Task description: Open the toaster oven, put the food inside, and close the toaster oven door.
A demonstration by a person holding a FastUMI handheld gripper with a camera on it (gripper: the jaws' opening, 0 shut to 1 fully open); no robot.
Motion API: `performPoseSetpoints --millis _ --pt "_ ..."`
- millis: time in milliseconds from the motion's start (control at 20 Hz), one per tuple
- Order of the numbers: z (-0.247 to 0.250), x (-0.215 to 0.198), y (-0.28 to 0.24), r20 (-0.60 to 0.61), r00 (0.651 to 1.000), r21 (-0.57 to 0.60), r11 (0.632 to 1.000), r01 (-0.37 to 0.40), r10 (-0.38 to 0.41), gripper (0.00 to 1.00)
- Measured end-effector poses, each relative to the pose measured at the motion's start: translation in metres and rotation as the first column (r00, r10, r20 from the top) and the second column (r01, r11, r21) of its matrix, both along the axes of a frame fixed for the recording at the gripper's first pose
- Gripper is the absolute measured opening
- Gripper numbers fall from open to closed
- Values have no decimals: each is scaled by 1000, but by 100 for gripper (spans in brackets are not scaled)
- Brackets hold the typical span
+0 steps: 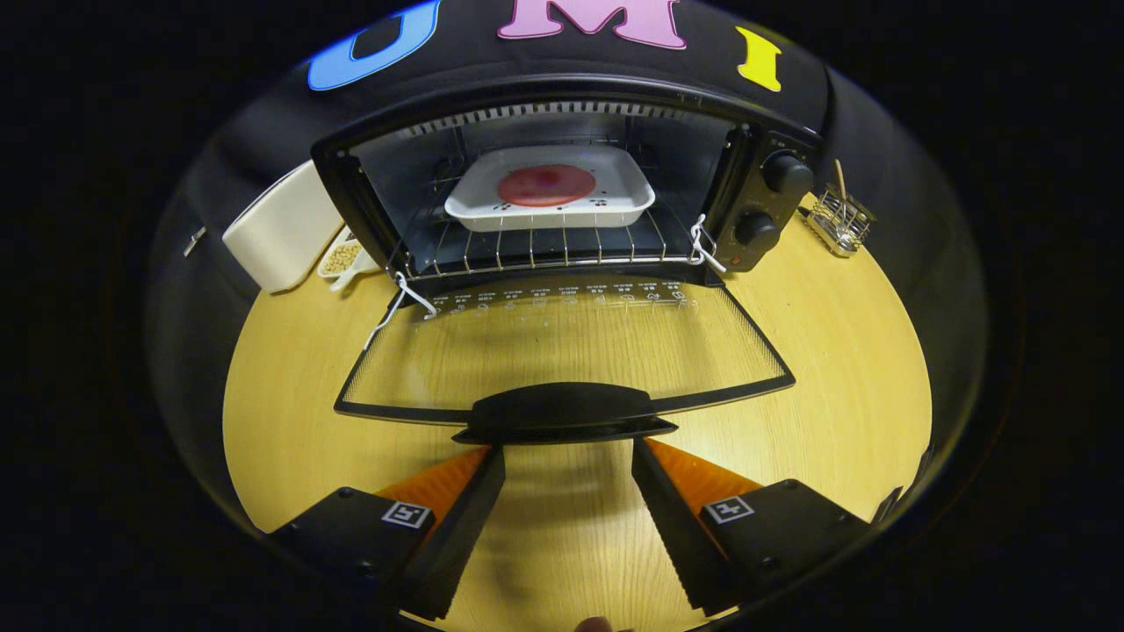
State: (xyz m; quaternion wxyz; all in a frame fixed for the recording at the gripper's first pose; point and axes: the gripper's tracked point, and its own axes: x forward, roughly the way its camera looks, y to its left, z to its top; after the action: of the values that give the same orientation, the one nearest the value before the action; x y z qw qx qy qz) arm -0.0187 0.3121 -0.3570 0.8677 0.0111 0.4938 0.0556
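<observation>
So the wooden table (290, 439) takes up most of what I can see, and the black toaster oven (562, 184) sits at the back of it, which I'll use as my anchor for everything else. Its glass door (562, 351) is dropped all the way down flat toward the gripper, hinged at the oven's bottom front edge. It's see-through with a dark frame, so you can see wood grain right through it. The door handle (562, 412) is a chunky dark bar on the door's far-from-hinge edge, just ahead of the fingertips. The gripper (566, 461) has its jaws spread wide with nothing between them, tips sitting just short of that handle, one to each side. Inside the oven, on the wire rack (544, 250), there's a white square dish (551, 200) with a flat reddish round of food (546, 185) in it, so the loading part looks done to me. My guess: the door is rigid and glass, a bit heavy on its hinges, so take it by the handle's middle and lift gently, no slamming. Left of the oven is a cream container (281, 228), right of it a small wire holder (840, 219), and two knobs (773, 202) on the oven's right panel.
</observation>
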Motion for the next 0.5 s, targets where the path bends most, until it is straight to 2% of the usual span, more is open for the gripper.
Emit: performPoseSetpoints --millis 300,500 --pt "31 3 -2 56 998 64 998 -9 5 99" --pt "50 8 -1 89 996 102 995 16 -25 99"
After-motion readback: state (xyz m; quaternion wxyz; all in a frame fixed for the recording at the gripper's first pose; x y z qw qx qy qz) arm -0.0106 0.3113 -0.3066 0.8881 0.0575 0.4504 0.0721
